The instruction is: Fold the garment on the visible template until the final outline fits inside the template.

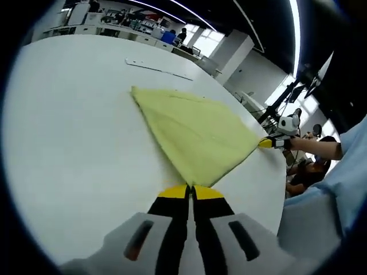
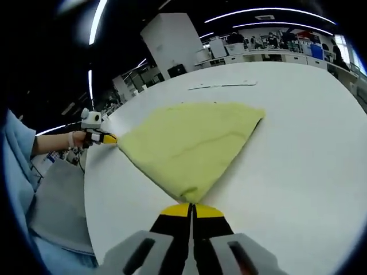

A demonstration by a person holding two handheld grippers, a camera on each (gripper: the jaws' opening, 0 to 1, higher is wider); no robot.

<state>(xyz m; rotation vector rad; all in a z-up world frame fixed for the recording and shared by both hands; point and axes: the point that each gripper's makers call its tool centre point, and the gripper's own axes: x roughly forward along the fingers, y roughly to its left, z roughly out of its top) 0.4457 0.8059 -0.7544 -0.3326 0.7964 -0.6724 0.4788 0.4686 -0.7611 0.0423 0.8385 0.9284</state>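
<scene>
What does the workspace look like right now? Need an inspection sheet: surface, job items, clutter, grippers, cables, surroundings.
Surface: white table, round edge, bare around the cloth.
Job's things: yellow cloth lies flat, spread between the two grippers; faint template lines marked on the table beyond it, cloth not on them.
Clutter: nothing seen.
Grippers: left gripper shut on one corner of the cloth; right gripper shut on another corner. Each shows in the other's view, held by a hand.
Cables: none on the table; dark stands with leads off the table edge.
Surroundings: open hall with ceiling light strips, desks and a white pillar; a person in light blue close by.
</scene>
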